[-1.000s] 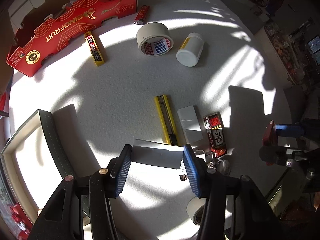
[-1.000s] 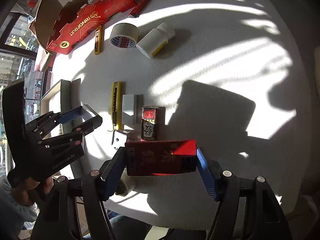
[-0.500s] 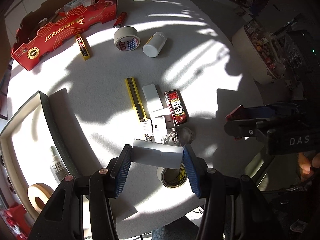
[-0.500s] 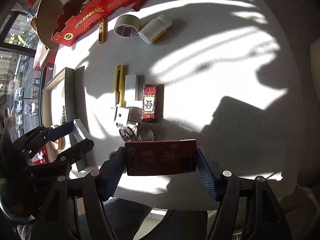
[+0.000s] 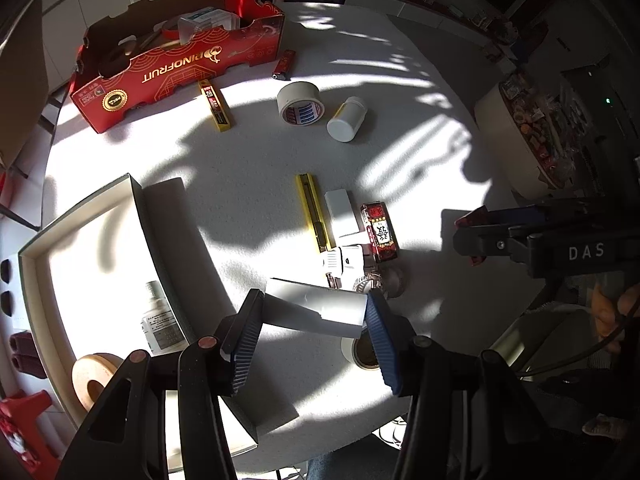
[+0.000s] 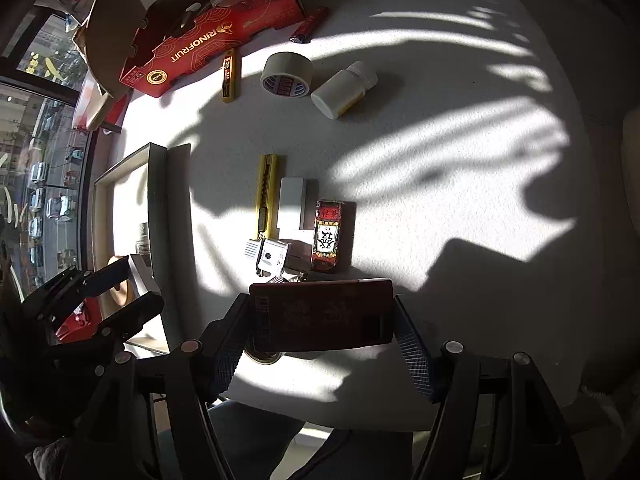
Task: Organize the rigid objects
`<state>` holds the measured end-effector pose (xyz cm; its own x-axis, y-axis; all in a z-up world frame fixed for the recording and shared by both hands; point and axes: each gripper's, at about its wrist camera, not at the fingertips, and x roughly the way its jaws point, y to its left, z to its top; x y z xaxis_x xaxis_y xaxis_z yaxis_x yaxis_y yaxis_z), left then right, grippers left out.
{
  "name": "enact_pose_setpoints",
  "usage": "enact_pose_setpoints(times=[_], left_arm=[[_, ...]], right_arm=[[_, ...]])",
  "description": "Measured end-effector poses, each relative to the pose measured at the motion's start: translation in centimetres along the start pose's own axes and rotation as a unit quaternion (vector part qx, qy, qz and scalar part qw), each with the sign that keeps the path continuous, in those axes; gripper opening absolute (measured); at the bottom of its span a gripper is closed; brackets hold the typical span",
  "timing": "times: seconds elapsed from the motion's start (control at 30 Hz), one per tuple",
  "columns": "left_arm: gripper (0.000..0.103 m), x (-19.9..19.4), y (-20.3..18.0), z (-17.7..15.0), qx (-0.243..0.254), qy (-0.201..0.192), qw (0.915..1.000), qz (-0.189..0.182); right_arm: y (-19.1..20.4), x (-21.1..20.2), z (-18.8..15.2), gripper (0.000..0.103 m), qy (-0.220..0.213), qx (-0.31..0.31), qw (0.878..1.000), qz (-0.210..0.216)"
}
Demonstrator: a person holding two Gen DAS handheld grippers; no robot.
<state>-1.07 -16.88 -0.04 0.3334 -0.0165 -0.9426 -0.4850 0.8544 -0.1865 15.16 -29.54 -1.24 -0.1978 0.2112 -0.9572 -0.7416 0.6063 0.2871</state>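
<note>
Two claws are hanging above the round white desk [image 5: 248,168], each one clamping a box between its blue pads. The left claw [image 5: 314,330] is gripping a white box [image 5: 316,309] by its short ends, holding it clear of the desk just beside the open grey tray [image 5: 138,196], where a small white bottle [image 5: 160,326] and a tan tape ring [image 5: 94,374] are lying. The right claw [image 6: 322,316] is gripping a dark red box [image 6: 322,314] the same way, over the near edge of the desk. Near the middle, a yellow utility knife [image 5: 312,212], a white block [image 5: 341,212] and a red patterned pack [image 5: 379,232] are lying side by side, with a small white gadget [image 5: 344,258] touching their near ends. Farther off, a roll of pale tape [image 5: 301,103] is sitting just beside a white jar [image 5: 347,119] lying on its side, near a yellow blade case [image 5: 216,105], a red lighter [image 5: 285,65] and the red cardboard crate [image 5: 176,76].
</note>
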Motion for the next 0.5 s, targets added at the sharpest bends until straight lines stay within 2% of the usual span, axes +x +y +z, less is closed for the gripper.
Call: enact_pose_setpoints(times=[0.5], left_arm=[[0.055,-1.3,2.1,-0.8,-0.037,-0.022,0.9991,0.000]], right_arm=[[2.0,-0.2,0.4,0.071,-0.001,-0.029,1.000,-0.012]])
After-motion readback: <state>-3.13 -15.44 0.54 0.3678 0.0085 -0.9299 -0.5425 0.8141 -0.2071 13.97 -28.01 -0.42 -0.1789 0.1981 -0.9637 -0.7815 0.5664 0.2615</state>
